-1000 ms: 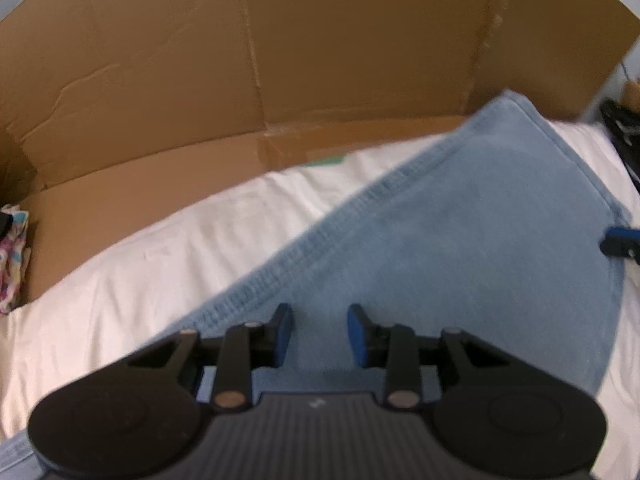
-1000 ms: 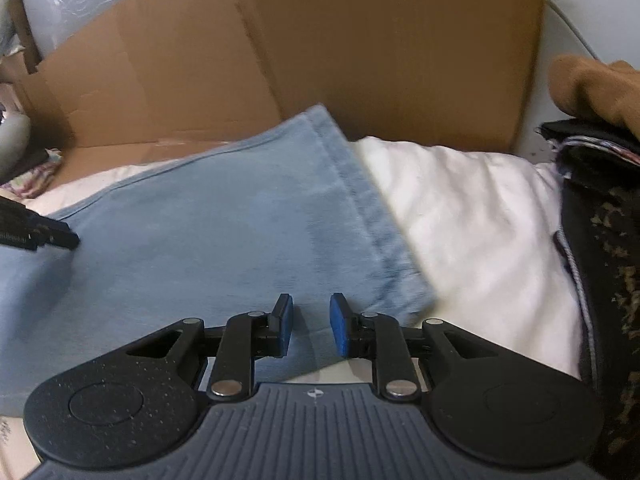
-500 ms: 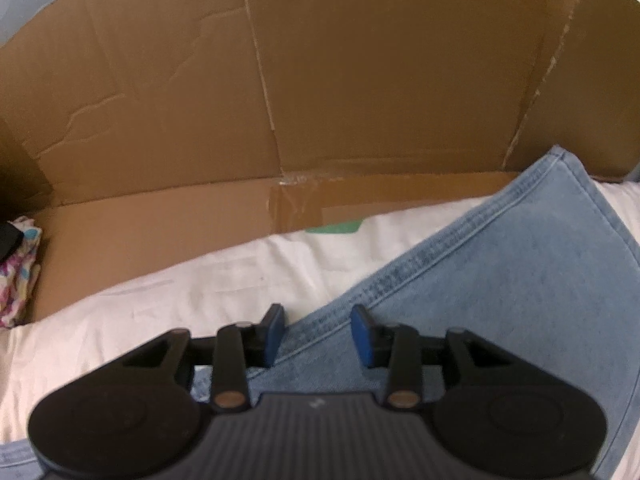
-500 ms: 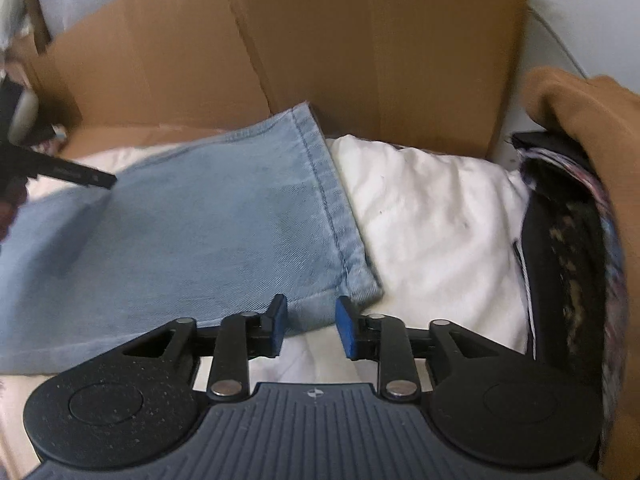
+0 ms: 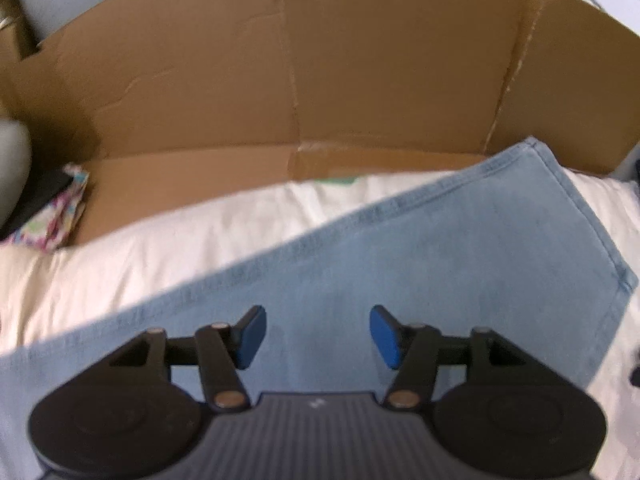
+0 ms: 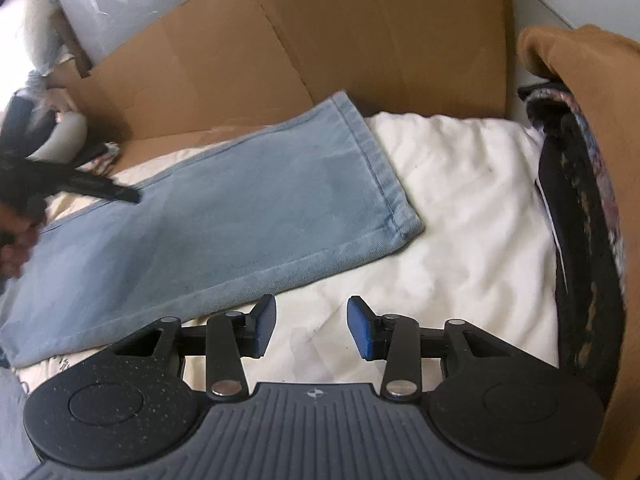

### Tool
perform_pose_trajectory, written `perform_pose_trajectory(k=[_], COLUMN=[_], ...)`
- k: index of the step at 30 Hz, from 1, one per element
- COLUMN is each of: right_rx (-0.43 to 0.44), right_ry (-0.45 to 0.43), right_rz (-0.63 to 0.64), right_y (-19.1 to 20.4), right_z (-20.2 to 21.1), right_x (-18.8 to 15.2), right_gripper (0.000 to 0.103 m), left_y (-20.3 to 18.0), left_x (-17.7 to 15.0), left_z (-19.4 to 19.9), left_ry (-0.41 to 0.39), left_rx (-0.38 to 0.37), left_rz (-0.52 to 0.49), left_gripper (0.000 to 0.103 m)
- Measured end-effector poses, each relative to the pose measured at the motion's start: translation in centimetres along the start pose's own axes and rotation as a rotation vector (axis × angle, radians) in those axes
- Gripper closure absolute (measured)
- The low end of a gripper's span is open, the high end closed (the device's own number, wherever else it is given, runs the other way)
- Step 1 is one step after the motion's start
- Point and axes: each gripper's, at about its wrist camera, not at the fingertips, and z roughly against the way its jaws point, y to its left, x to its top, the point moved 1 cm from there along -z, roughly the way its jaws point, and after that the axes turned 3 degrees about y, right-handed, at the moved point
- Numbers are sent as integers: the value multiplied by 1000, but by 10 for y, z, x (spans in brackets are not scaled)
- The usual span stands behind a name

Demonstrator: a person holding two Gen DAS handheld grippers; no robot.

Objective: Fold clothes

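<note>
Just let both sets of tongs spread wider, left gripper over the jeans, right gripper now just off their edge, both empty, so I'd guess I'm between grabs.

Light-blue denim jeans leg, flat, hemmed end toward cardboard

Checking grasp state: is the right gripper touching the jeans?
Apart. Right wrist view: right gripper open over the white sheet; jeans edge lies beyond its left fingertip.
</note>
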Motion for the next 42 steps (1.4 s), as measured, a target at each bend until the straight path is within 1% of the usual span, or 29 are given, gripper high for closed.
perform_pose_trajectory(k=[2,3,7,9,12,16,18,20,23,29,34,39,42], right_rx=[-8,-2,32,58,80,104,113,124,147,228,292,267,236], right_ry=[2,5,9,13,21,22,24,33,47,72,90,91,86], right_rz=[-23,-11,66,116,177,227,232,230,253,281,302,284,301], right_y=[7,13,31,40,51,63,69,75,87,103,115,108,97], right_z=[-2,-3,-7,-9,-9,-12,-13,-14,-11,9,27,67,94], right_x=[-4,-6,-5,-3,2,5,3,1,-2,-2,-1,-6,-10], right_gripper=[57,57,57,57,57,56,56,56,56,56,56,56,55], left_y=[5,9,27,37,53,80,97,114,135,170,182,188,198], left_x=[-13,-19,-46,-60,-84,-116,-131,-147,-167,-205,-234,-260,-280], left_z=[8,12,32,43,62,96,111,124,142,177,199,226,242], left_ry=[13,19,33,27,33,9,8,18,18,23,36,33,48], left_rx=[-2,-6,-4,1,10,88,131,156,195,250,315,357,378], left_rz=[32,58,160,199,227,237,259,303,332,442,478,474,536], left_gripper=[42,42,42,42,42,42,41,41,41,41,41,42,42])
